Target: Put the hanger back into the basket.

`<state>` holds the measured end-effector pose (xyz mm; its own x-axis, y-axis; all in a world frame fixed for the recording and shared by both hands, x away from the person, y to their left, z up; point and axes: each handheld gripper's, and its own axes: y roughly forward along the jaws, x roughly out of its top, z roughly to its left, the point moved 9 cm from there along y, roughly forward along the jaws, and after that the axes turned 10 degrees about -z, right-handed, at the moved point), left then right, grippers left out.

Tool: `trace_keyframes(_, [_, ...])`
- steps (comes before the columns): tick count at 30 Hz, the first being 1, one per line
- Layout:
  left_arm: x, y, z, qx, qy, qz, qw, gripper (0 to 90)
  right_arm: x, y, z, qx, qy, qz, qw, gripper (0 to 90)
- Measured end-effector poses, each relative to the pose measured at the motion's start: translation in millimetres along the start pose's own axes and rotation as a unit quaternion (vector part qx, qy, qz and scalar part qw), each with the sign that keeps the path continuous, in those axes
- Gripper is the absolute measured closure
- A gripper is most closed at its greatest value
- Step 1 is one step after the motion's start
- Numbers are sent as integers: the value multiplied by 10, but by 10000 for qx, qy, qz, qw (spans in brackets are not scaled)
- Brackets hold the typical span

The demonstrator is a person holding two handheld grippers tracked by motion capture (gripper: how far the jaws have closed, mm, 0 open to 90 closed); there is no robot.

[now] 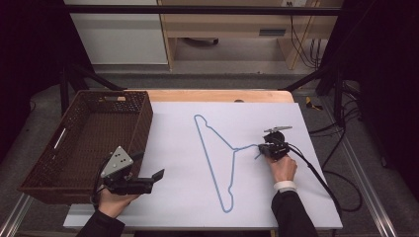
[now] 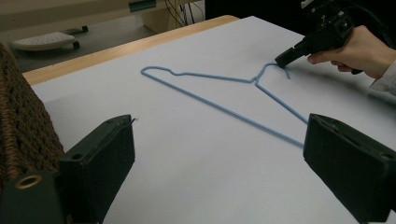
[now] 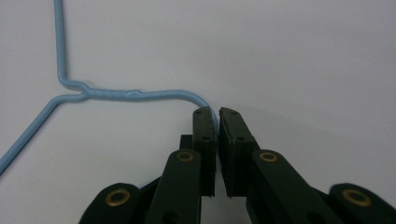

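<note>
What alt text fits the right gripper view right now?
The right gripper has its two black jaws closed on the hook end of a light blue wire hanger, which lies on a white table sheet. The hanger's twisted neck runs left from the jaws.

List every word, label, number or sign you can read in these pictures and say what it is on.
There is no readable text.
The blue hanger, the wicker basket, the white table cover and both grippers, left and right, bear no lettering.
The dark plate on the cabinet beyond the table is too small and blurred to read.
</note>
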<state>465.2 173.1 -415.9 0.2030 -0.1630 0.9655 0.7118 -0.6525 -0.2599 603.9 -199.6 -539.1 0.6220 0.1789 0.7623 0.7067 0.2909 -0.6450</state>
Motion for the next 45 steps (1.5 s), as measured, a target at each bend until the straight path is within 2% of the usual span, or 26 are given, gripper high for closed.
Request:
trace_keyframes(5, [-18, 14, -9, -9, 16, 37, 10000, 87, 10, -11, 6, -7, 93, -37, 9999, 869])
trace_keyframes(13, [-22, 20, -16, -5, 5, 35, 10000, 88, 43, -54, 1, 5, 87, -141, 9999, 870])
trace_keyframes(17, [-26, 21, -19, -18, 33, 60, 10000, 88, 1, -5, -1, -29, -22, -47, 10000, 864])
trace_keyframes(20, [-28, 23, -22, -25, 24, 64, 10000, 89, 9, -3, 2, 13, -131, -97, 9999, 843])
trace_keyframes(23, [-33, 29, -26, -23, 30, 71, 10000, 89, 12, 24, 6, -52, -295, -173, 9994, 790])
trace_keyframes(25, [-35, 31, -28, -33, 30, 82, 10000, 89, 12, 24, 7, -45, -300, -172, 9994, 795])
trace_keyframes(28, [-40, 36, -32, -35, 23, 96, 9999, 90, 10, 30, 10, -27, -328, -187, 9993, 856])
trace_keyframes(33, [-51, 54, -56, -54, 16, 120, 9999, 91, 12, 30, 11, -129, -97, -119, 9998, 873])
trace_keyframes(37, [-65, 72, -83, -82, 27, 144, 9999, 93, 14, 21, 12, -119, 32, -115, 9999, 875])
trace_keyframes(43, [-85, 96, -114, -104, 10, 168, 9998, 96, 112, -98, 24, -79, 77, -396, 9992, 875])
trace_keyframes(45, [-90, 108, -132, -125, 6, 172, 9998, 97, 151, -144, 28, -93, -6, -499, 9987, 875])
